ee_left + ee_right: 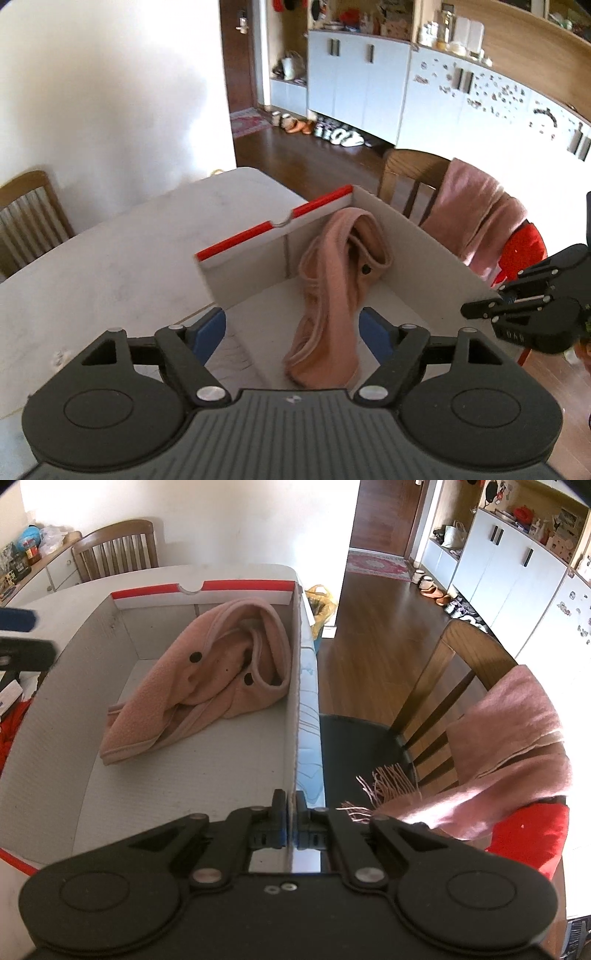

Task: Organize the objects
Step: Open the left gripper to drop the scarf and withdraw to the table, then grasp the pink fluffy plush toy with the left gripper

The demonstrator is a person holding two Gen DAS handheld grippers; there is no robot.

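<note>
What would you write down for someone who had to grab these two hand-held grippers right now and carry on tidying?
Left gripper: open, empty, above the near end of the box, with the pink garment below it.
Right gripper: shut on the box's right wall, steadying it.
Cardboard box: on the white table, open on top.
Done: the pink garment lies loosely bunched inside the box, released.
Left: a pink fringed scarf is draped over the chair beside the table, with something red under it; probably these go in next. Keep the right grip while loading.
</note>
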